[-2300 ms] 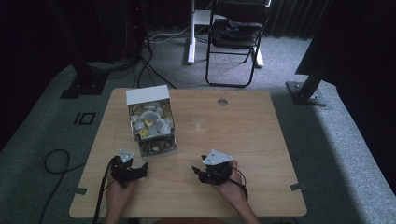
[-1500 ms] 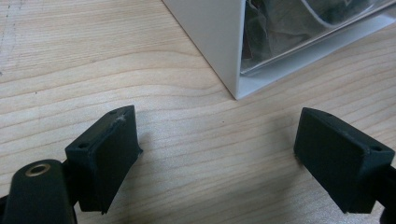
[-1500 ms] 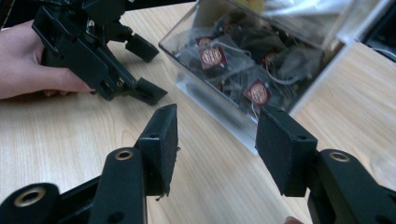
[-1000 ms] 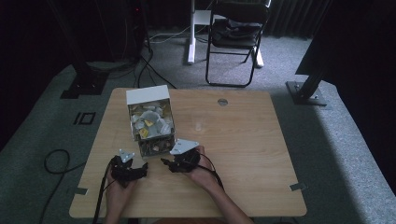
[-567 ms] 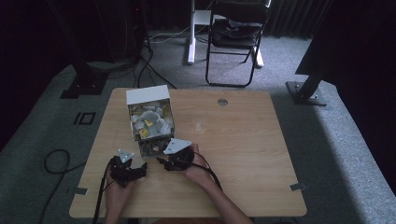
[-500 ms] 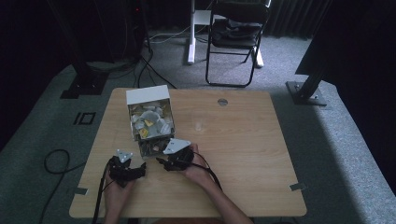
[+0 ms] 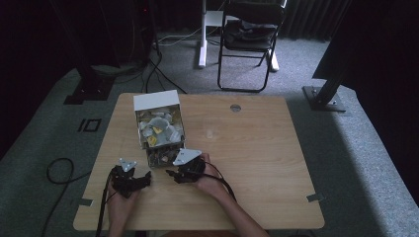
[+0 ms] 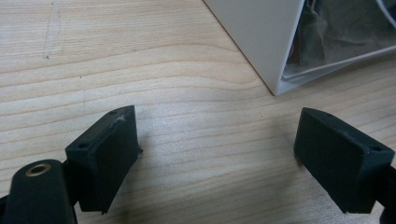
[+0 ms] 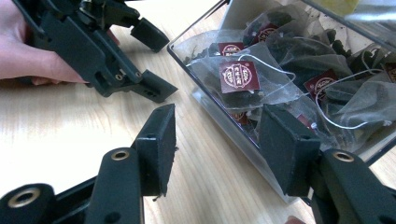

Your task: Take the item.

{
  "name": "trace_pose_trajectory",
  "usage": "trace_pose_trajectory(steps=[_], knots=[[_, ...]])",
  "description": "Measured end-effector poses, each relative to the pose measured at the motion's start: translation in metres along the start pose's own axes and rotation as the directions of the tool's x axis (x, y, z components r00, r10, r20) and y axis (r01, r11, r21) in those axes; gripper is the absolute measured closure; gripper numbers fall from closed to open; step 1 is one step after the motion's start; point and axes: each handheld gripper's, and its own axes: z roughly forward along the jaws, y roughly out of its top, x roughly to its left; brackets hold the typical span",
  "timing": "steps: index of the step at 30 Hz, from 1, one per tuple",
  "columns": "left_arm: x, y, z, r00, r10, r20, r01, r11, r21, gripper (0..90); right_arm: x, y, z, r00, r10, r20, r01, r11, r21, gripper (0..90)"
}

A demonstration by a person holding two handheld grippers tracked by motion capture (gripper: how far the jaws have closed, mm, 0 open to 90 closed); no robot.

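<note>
I have the right gripper [image 7: 174, 174] up against the near end of the clear tray of tea bags [image 9: 261, 88], its jaws spread wide — one over bare wood, the other against the tray's near wall, nothing between them. Through the right gripper view I see mesh tea bags with dark red tags [image 9: 239, 76] and white strings heaped in the tray. The tray sits just near of the white box [image 7: 157, 120], which holds pale packets with a few yellow ones; both stand on the left half of the wooden table [image 7: 257, 163].

My left gripper [image 7: 143, 180] rests on the table to the left of the right one, near the front edge, close but apart. Its jaws are also wide open over bare wood — the box's white corner [image 8: 261, 42] lies just beyond them.
</note>
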Motion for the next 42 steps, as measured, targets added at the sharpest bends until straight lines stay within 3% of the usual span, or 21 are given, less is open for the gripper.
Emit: trace_pose_trajectory(steps=[9,12,18,21,24,30,42], knots=[[0.001,0.0,0.0,1.0,-0.004,-0.004,0.004,1.0,0.0,14.8,0.003,-0.003,-0.007,0.9995,-0.012,-0.029,0.012,1.0,0.005,51.7],[0.001,0.0,0.0,1.0,-0.003,-0.005,0.003,1.0,0.0,14.8,0.002,-0.003,-0.01,0.9993,-0.003,-0.037,0.003,1.0,-0.003,57.0],[0.001,0.0,0.0,1.0,-0.003,-0.005,0.003,1.0,0.0,14.8,0.0,0.002,-0.014,0.9978,0.052,0.041,-0.051,0.998,-0.045,67.5],[0.001,0.0,0.0,1.0,-0.004,-0.005,0.004,1.0,-0.001,14.8,-0.002,0.005,-0.012,0.995,0.07,0.071,-0.066,0.997,-0.05,67.0],[0.001,0.0,0.0,1.0,-0.004,-0.005,0.004,1.0,-0.001,14.8,-0.004,0.006,-0.01,0.9928,0.082,0.088,-0.078,0.996,-0.048,59.9],[0.001,0.0,0.0,1.0,-0.004,-0.005,0.004,1.0,-0.001,14.8,-0.005,0.006,-0.005,0.9925,0.084,0.088,-0.081,0.996,-0.046,53.4],[0.001,0.0,0.0,1.0,-0.004,-0.005,0.004,1.0,-0.001,14.8,-0.003,0.007,0.005,0.995,0.08,0.059,-0.078,0.996,-0.046,60.5]])
